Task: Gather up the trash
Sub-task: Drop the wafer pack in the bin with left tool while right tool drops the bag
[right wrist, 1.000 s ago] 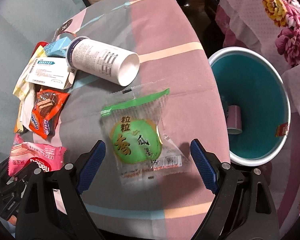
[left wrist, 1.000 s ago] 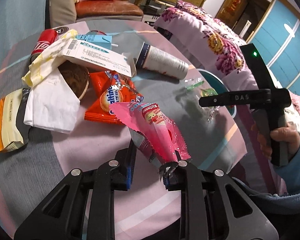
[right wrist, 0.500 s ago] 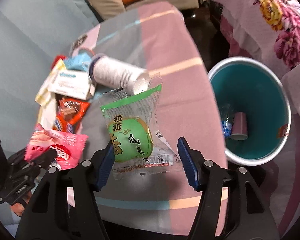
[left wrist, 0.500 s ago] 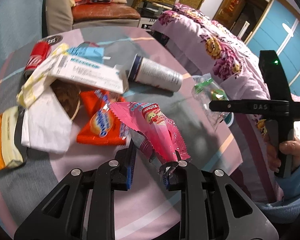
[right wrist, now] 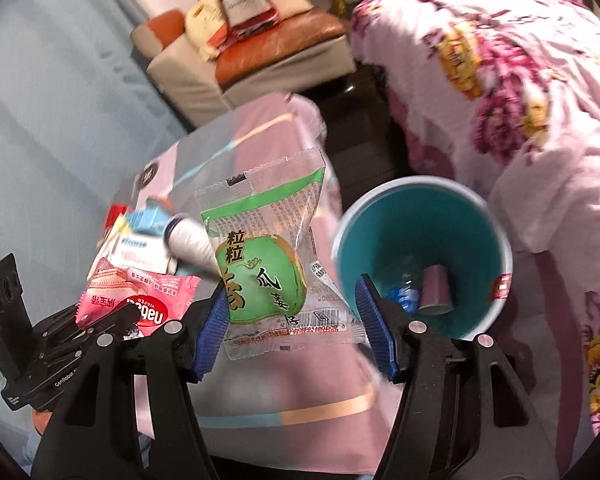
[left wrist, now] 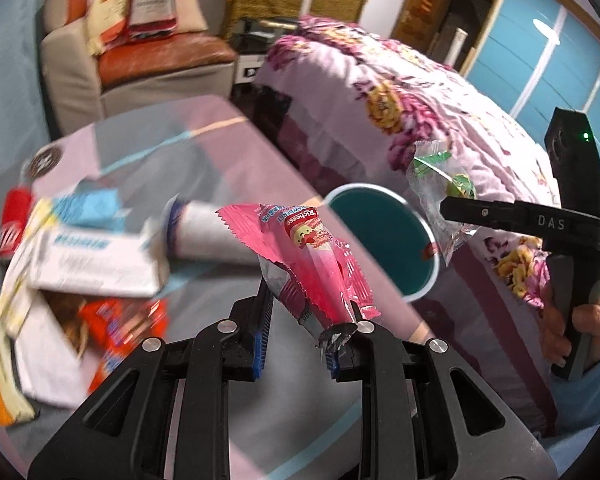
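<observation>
My left gripper (left wrist: 300,340) is shut on the crumpled end of a pink strawberry wafer wrapper (left wrist: 312,264), which hangs clear above the round table (left wrist: 228,152). My right gripper (right wrist: 292,328) is shut on a clear packet with a green label (right wrist: 260,272), its blue pads pressing both side edges, also lifted off the table. A teal bin with a white rim (right wrist: 420,224) stands on the floor just right of the table, beyond both packets. A small pink cup (right wrist: 434,292) and something blue lie inside it.
On the table lie a paper cup on its side (left wrist: 208,236), a white box (left wrist: 96,264), an orange wrapper (left wrist: 120,320), a red can (left wrist: 14,220) and tissue. A flowered quilt (left wrist: 420,100) is right of the bin, a sofa (left wrist: 140,56) behind.
My right gripper's jaws narrowed onto the green packet and lifted it off the table. Both grippers rose and swung right towards the bin, each carrying its packet.
</observation>
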The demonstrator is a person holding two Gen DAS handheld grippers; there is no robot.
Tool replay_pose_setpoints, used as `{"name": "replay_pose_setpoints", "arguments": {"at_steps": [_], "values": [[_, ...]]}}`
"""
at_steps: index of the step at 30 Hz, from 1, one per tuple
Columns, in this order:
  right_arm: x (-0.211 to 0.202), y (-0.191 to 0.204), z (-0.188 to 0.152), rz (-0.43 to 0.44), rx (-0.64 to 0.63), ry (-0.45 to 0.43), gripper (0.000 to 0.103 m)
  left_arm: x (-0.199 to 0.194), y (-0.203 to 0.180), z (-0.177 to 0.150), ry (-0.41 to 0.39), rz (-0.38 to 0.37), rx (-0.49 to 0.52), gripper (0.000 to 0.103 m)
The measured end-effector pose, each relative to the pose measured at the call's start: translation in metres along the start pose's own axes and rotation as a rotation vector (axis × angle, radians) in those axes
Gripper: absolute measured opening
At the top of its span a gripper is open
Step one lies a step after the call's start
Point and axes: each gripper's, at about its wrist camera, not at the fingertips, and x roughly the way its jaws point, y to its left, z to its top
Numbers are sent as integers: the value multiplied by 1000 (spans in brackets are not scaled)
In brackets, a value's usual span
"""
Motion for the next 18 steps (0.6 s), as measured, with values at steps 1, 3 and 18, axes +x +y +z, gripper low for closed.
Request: {"name": "replay_pose_setpoints", "arguments": {"at_steps": [1,3,18], "values": [[-4,-8,1,-6,10,-10,59,7,-11,7,2,-8,18,23],[-11,-26,3,-14,38,-33,59,18,-26,17,7,-21,43,23],[-12,-107,8,-53,164,-40,59,120,-101,47,139,-48,155,23]]}}
